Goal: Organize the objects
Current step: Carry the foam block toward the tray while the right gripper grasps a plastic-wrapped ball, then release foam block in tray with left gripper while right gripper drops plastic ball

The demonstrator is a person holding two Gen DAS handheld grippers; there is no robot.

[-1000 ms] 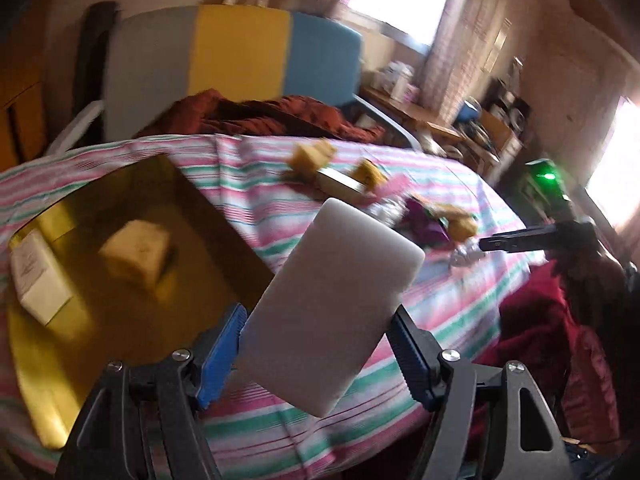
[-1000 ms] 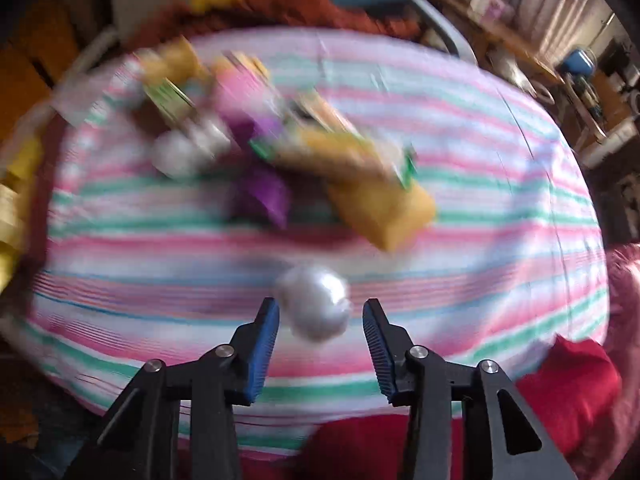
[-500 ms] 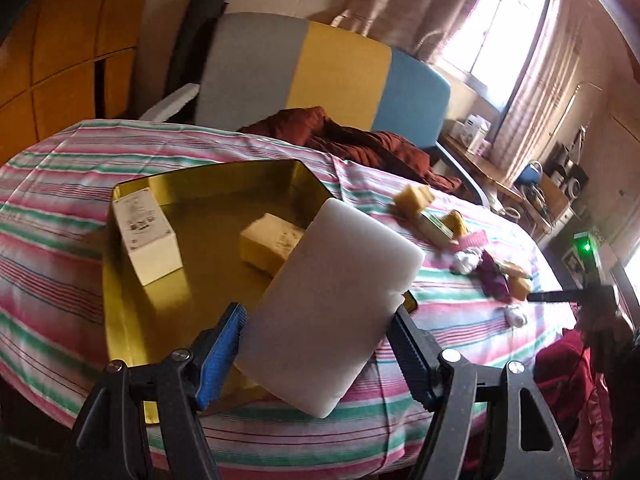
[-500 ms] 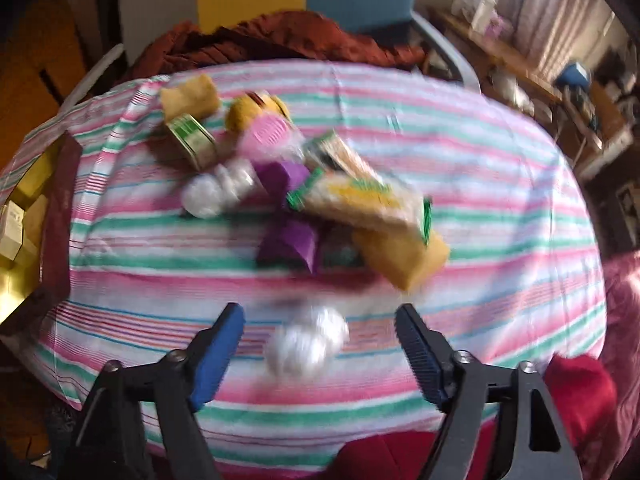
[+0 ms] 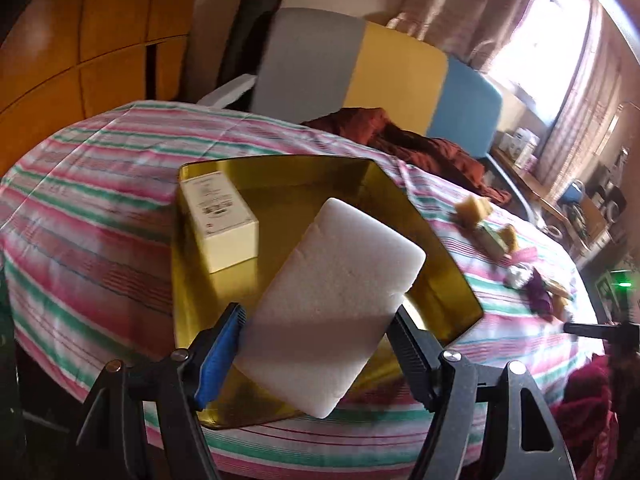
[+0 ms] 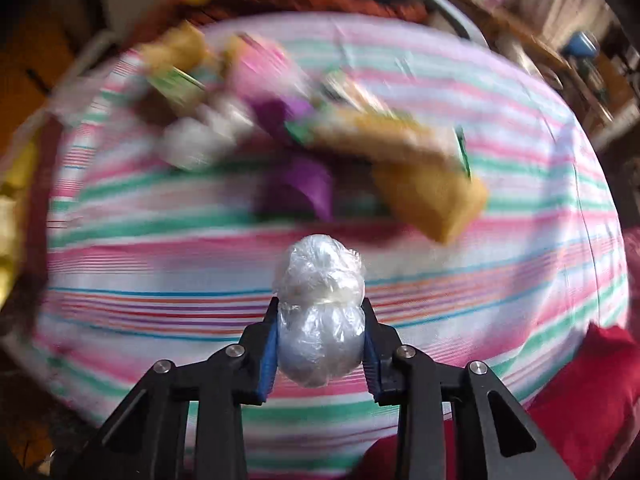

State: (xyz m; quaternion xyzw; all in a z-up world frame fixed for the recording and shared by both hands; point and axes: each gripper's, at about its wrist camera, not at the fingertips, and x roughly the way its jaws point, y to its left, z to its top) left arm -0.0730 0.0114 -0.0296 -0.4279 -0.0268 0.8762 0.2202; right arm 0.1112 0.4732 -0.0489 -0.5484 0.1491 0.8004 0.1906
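My left gripper [image 5: 316, 312] is shut on a white foam block [image 5: 340, 292], held tilted above the gold tray [image 5: 280, 170]. A cream carton [image 5: 218, 220] lies in the tray's back left corner. In the right wrist view, a ball wrapped in clear plastic [image 6: 320, 280] sits between the blue pads of my right gripper [image 6: 320, 308]. Its jaws are closing on the ball, and both pads press its sides, just above the striped tablecloth [image 6: 160, 264].
A blurred pile lies beyond the ball: a yellow sponge [image 6: 432, 200], purple wrappers [image 6: 296, 192], another plastic ball [image 6: 192, 148] and small packets. In the left wrist view, a grey, yellow and blue chair [image 5: 360, 64] with a rust cloth [image 5: 420, 144] stands behind the table.
The left gripper swung left with the block, so the tray now lies under it. The right jaws opened wide around the loose ball, then closed on it.
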